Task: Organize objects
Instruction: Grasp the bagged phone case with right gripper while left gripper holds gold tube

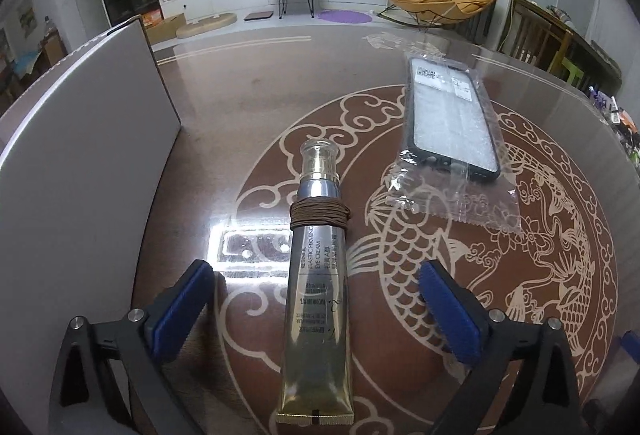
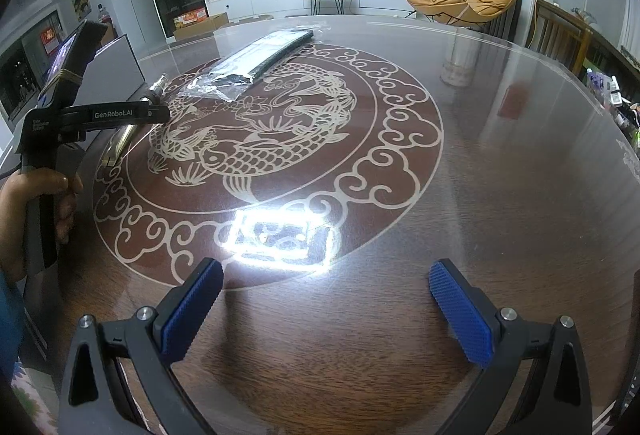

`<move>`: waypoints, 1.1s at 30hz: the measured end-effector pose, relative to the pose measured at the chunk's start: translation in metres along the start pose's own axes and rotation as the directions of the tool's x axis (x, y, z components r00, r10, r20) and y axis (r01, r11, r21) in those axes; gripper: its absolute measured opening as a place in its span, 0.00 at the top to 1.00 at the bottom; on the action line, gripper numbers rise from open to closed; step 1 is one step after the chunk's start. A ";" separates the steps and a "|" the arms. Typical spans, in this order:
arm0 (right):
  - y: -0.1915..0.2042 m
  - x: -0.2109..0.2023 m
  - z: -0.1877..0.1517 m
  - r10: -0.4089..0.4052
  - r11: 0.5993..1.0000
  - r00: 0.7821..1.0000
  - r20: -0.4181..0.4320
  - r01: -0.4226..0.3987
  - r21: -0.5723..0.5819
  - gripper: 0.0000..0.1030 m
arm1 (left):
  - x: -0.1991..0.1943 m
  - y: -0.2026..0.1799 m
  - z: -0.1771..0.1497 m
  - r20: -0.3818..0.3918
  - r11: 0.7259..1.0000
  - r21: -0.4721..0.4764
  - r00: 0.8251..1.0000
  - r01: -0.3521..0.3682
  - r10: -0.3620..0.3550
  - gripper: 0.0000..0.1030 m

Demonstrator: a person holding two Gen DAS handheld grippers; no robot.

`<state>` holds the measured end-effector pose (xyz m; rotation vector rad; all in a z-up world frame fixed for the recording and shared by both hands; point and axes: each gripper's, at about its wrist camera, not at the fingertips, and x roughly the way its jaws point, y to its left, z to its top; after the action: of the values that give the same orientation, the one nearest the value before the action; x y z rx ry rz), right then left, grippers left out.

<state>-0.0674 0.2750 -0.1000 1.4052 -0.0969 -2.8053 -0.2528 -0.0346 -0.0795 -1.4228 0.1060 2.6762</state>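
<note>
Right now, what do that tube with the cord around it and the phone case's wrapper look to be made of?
Tube: seemingly glossy gold-toned plastic or laminate, mirror-like, with a crimped flat end. Its cap looks like clear plastic over gold. Cord: matte brown string, wound in several turns. Wrapper: thin clear plastic film, crinkled and glinting.

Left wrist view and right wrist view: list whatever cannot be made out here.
- White box, left wrist view: only its outer wall shows; the inside is hidden and the frame edge cuts it off.
- Cream tube, right wrist view: mostly hidden behind the left gripper.
- Phone case, left wrist view: label print too small to read.
- Right gripper: nothing lies between its open fingers.
</note>
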 end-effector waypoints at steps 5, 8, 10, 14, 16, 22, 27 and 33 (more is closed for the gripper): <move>0.001 0.001 -0.001 -0.005 1.000 1.000 -0.001 0.005 -0.002 0.00 | 0.000 -0.001 -0.002 0.019 1.000 0.000 1.000 0.002 -0.002 0.00; 0.001 0.001 -0.001 -0.006 1.000 1.000 -0.002 0.006 -0.003 0.00 | 0.000 -0.001 -0.003 0.023 1.000 -0.001 1.000 0.003 -0.003 0.00; 0.001 0.001 -0.001 -0.006 1.000 1.000 -0.002 0.006 -0.003 0.00 | 0.000 0.000 -0.003 0.023 1.000 -0.001 1.000 0.005 -0.005 0.00; 0.000 0.001 -0.001 -0.009 1.000 1.000 -0.003 0.009 -0.006 0.00 | 0.001 0.000 -0.003 0.023 1.000 -0.001 1.000 0.004 -0.004 0.00; 0.000 0.001 -0.001 -0.001 1.000 1.000 -0.004 0.001 -0.003 0.00 | 0.001 0.000 -0.003 0.023 1.000 -0.001 1.000 0.005 -0.005 0.00; -0.012 0.032 0.070 0.153 0.981 0.988 -0.025 -0.148 0.124 0.00 | 0.001 0.000 -0.003 0.023 1.000 0.000 1.000 0.005 -0.005 0.00; 0.011 0.097 0.178 0.209 0.945 0.978 -0.020 -0.197 0.260 0.00 | 0.001 0.000 -0.003 0.023 1.000 0.000 1.000 0.005 -0.005 0.00; 0.065 0.174 0.242 0.069 0.966 0.984 -0.166 -0.024 0.258 0.00 | 0.001 0.000 -0.003 0.023 1.000 0.000 1.000 0.006 -0.006 0.00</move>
<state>-0.3664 0.2180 -0.0908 1.6662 -0.5002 -2.6942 -0.2508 -0.0347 -0.0819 -1.3895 0.1003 2.6872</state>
